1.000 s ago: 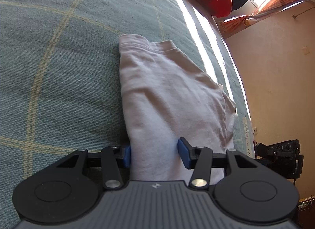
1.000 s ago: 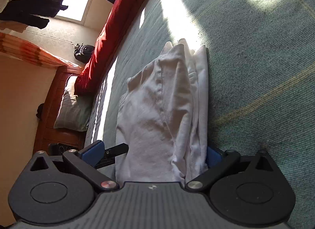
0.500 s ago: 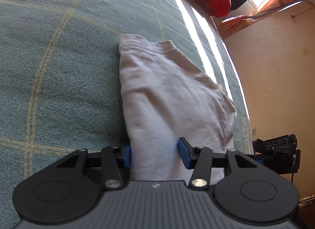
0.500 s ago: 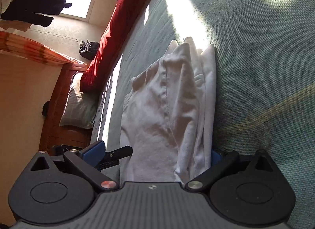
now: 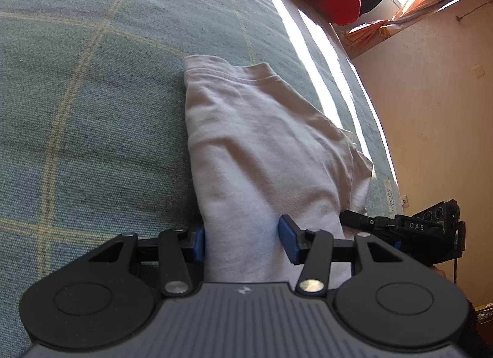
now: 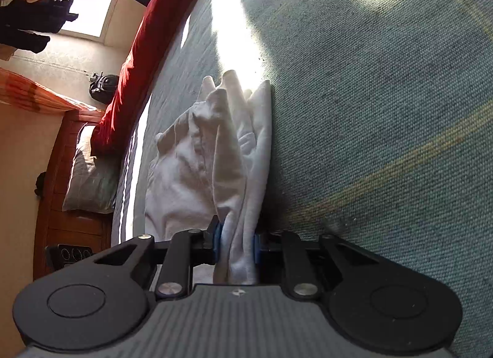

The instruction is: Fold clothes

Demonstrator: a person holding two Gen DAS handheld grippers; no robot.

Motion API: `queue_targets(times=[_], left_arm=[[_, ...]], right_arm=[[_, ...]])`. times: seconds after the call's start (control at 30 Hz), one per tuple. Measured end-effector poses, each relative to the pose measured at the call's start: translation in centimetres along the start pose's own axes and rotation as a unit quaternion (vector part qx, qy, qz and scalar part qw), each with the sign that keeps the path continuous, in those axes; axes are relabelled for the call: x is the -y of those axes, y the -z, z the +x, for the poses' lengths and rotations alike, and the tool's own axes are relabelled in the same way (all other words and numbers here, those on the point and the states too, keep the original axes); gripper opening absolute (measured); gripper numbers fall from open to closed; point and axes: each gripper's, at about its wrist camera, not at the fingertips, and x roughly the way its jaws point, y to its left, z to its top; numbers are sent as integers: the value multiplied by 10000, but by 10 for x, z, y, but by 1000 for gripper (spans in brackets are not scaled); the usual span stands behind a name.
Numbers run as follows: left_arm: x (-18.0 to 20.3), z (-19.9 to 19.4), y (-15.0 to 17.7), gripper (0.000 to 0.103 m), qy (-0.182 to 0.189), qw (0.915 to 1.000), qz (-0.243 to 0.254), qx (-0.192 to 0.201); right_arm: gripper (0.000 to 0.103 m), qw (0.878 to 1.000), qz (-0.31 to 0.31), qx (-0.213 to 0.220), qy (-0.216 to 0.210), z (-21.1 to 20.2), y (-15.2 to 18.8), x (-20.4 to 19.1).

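Our right gripper [image 6: 235, 245], which straddled the white garment [image 5: 262, 154] with its fingers wide a second ago, has now pinched shut on the bunched edge, while our left gripper [image 5: 240, 242] is unchanged, its blue pads [image 5: 288, 242] half-open around the cloth. The garment lies folded on the green plaid bedspread [image 5: 77, 96], near the bed's edge. Beyond it lie a red duvet [image 6: 135, 59] and a grey pillow [image 6: 89, 179].

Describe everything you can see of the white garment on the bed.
The white garment is soft knit cotton by its look, with a stitched hem at its far end. It lies folded and creased on the green plaid bedspread. The right gripper pinches its bunched edge; the left gripper straddles it, open.
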Motion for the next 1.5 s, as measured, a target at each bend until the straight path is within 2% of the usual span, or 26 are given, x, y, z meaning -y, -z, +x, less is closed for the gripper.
queue_targets(times=[0.2, 0.3, 0.47, 0.6, 0.67, 1.17, 1.3, 1.5], left_arm=[[9, 3, -4, 42, -241, 9996, -110, 35], [17, -3, -6, 39, -368, 9993, 5, 13], [26, -18, -9, 23, -381, 9991, 91, 188], [30, -33, -9, 20, -371, 9985, 188, 366], [30, -42, -7, 14, -389, 9980, 248, 436], [4, -119, 3, 11, -391, 9935, 98, 1066], [-15, -150, 3, 11, -421, 9906, -34, 1302], [-61, -207, 3, 10, -670, 9835, -251, 1659]], right_arm=[[21, 9990, -157, 208, 354, -5, 8, -17], [20, 9977, -298, 318, 523, -9, 12, -30], [20, 9962, -549, 433, 519, -22, 18, -54], [20, 9944, -772, 465, 557, -28, 21, -78], [21, 9933, -902, 461, 560, -30, 25, -90], [22, 9851, -1609, 364, 481, -9, 51, -185], [23, 9829, -1789, 264, 339, 11, 58, -217], [23, 9804, -1969, -1, 75, 59, 70, -269]])
